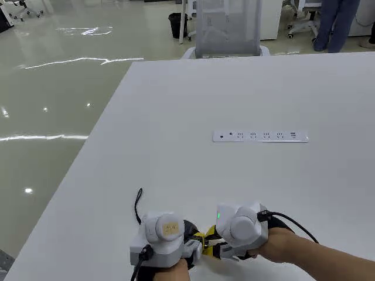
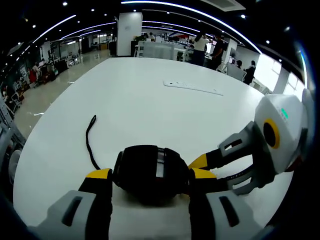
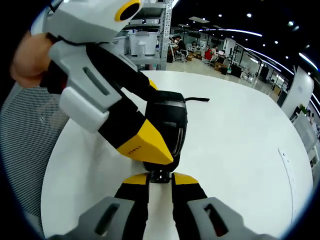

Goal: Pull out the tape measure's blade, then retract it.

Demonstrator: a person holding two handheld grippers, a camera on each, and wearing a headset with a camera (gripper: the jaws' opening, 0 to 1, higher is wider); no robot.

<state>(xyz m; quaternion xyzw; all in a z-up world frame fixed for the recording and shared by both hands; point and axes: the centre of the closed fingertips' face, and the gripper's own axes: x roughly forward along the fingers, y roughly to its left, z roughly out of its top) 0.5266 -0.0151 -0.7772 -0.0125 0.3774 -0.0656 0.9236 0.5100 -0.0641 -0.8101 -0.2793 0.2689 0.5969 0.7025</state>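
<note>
We have the tape measure (image 2: 150, 167) clamped by its case in our left gripper (image 2: 150, 176), close to the worktop's (image 1: 234, 93) near edge. Our right gripper (image 3: 160, 181), just to its right, pinches the blade hook (image 3: 159, 175). The pull should run rightward along that edge.

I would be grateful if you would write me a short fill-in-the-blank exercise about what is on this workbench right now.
1. The left claw is shut on the tape measure, whose case is ____.
2. The right claw pinches the blade tip between its ____-tipped jaws.
3. The tape measure's strap lies loose on the ____ table.

Missing words: black; yellow; white.
</note>
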